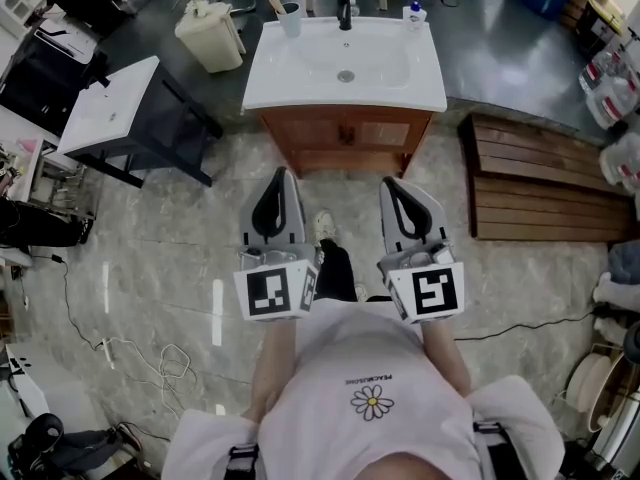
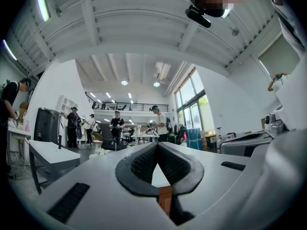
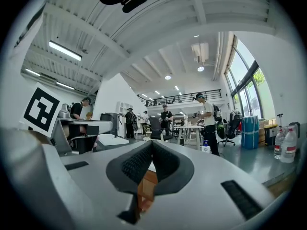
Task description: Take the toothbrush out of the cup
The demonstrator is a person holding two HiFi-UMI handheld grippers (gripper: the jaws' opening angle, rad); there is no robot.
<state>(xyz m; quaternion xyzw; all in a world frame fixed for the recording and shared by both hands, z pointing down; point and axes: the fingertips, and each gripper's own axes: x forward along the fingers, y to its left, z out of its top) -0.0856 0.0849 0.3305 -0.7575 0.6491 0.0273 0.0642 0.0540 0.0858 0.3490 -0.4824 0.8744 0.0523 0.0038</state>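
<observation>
A pale cup (image 1: 290,18) stands on the back left corner of the white washbasin (image 1: 300,78), and a toothbrush (image 1: 275,5) leans out of it to the left. Both grippers hang well short of the basin, over the floor in front of the wooden cabinet. My left gripper (image 1: 281,174) is shut with nothing in it, its black pads meeting at the tips (image 2: 157,145). My right gripper (image 1: 391,182) is likewise shut and empty (image 3: 151,143). Both point about level toward the basin. The cup does not show in either gripper view.
A black faucet (image 1: 345,13) and a soap bottle (image 1: 415,10) stand at the basin's back. A cream bin (image 1: 210,34) sits left of the cabinet, a white-topped table (image 1: 108,118) further left, a wooden slatted bench (image 1: 540,180) to the right. Several people (image 2: 115,128) stand far off.
</observation>
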